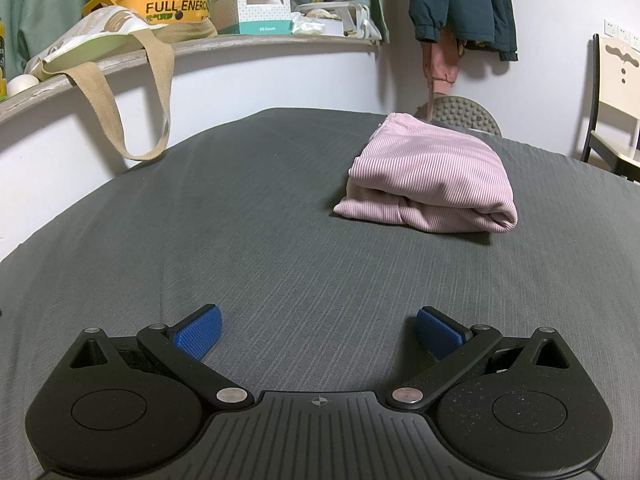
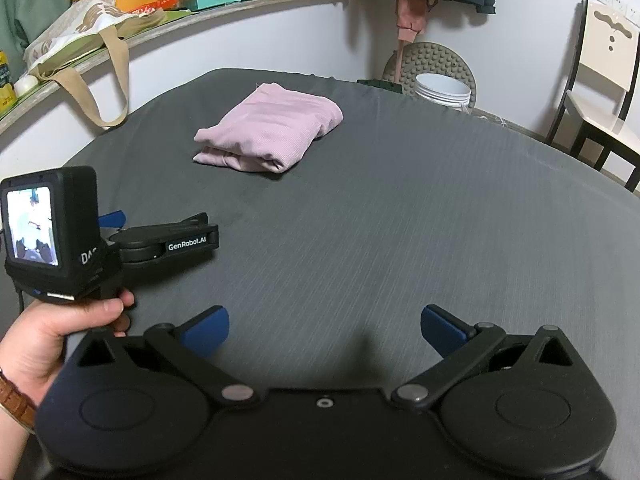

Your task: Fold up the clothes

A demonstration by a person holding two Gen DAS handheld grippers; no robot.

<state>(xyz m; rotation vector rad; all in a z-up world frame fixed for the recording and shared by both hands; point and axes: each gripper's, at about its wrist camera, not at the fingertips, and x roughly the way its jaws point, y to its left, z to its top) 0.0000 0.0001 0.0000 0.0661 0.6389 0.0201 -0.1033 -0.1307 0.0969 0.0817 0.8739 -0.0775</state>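
A dark grey, finely striped bed cover (image 1: 280, 240) filled the foreground in both wrist views, bounded by a white wall. Nearest the left wrist camera, the left gripper (image 1: 319, 330) hung low over the bare cover with its blue ribbed pads (image 1: 198, 336) spread wide and nothing between them. The right gripper (image 2: 324, 330) was likewise spread wide and empty over the cover, and its view showed the person's left hand (image 2: 60, 336), with a brown watch strap at the wrist, wrapped around the handle of the left gripper's black camera unit (image 2: 48, 232). Farther out lay the folded pink ribbed garment (image 1: 432, 184), a compact bundle resting flat on the cover, well apart from both pairs of fingers: ahead and to the right of the left gripper, ahead and slightly to the left of the right one (image 2: 272, 136). Beyond it, a grey studded round cushion (image 2: 430, 62) and a white plastic bucket (image 2: 442, 92) stood by the wall, a cream wooden chair (image 2: 600, 80) stood at the right, and a beige canvas tote bag (image 1: 100, 60) drooped from a cluttered shelf (image 1: 240, 46) at the left.
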